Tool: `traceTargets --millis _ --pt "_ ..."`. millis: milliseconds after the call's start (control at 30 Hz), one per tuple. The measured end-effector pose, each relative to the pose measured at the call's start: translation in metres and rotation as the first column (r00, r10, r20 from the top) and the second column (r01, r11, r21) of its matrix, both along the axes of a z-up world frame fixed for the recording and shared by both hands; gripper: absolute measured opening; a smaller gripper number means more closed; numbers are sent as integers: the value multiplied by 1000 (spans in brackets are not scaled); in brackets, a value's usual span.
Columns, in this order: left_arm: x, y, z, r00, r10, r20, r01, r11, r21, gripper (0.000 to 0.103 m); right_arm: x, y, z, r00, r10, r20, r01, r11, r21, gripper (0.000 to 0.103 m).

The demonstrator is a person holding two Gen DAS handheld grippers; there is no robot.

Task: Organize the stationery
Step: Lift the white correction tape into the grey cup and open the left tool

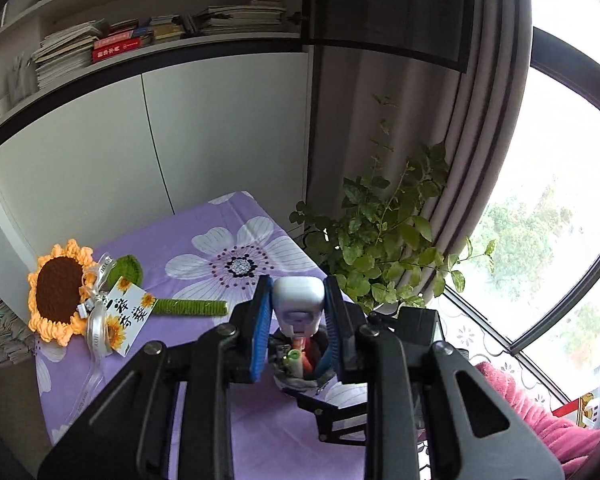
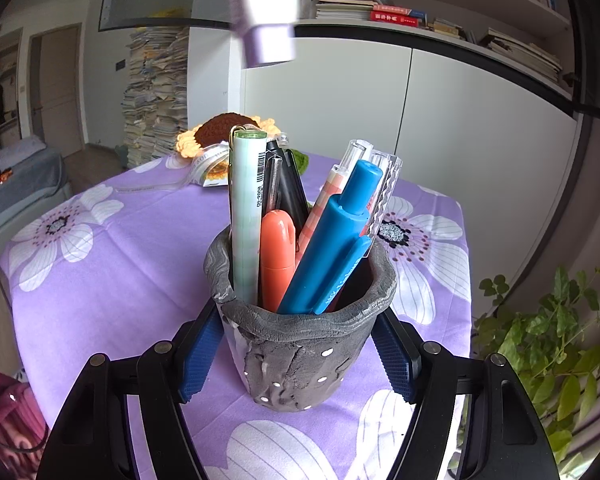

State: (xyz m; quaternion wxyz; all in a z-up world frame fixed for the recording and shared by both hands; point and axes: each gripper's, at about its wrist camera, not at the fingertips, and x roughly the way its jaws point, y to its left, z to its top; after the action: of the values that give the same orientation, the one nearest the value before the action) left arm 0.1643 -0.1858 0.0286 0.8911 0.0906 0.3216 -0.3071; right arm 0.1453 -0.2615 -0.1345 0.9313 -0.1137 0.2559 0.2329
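My left gripper (image 1: 297, 284) is shut on a small white and lavender stationery piece (image 1: 298, 300), which looks like a correction tape, pinched between the blue pads. It is held in the air above the grey pen cup (image 1: 295, 382). In the right wrist view the same piece (image 2: 265, 12) hangs blurred at the top, over the cup (image 2: 300, 360). My right gripper (image 2: 297, 320) is shut on the cup, one blue pad on each side. In the cup stand a blue pen (image 2: 332, 248), an orange marker (image 2: 277, 256), a pale green pen (image 2: 245, 208) and several others.
The table wears a purple cloth with white flowers (image 2: 119, 280). A crocheted sunflower with a card (image 1: 59, 288) lies at its far side. A leafy plant (image 1: 380, 240) stands beside the table by the curtain and window. White cabinets and bookshelves (image 1: 219, 120) are behind it.
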Motion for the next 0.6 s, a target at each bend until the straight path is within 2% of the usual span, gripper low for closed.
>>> traceTargets --millis 233,600 --pt "19 -23 -28 993 -1 -120 5 999 34 23 0 0 0 1000 0 -1 0 1000 0 72" --pt "25 -33 -50 985 9 -170 7 996 91 24 0 0 0 1000 0 0 0 1000 0 72"
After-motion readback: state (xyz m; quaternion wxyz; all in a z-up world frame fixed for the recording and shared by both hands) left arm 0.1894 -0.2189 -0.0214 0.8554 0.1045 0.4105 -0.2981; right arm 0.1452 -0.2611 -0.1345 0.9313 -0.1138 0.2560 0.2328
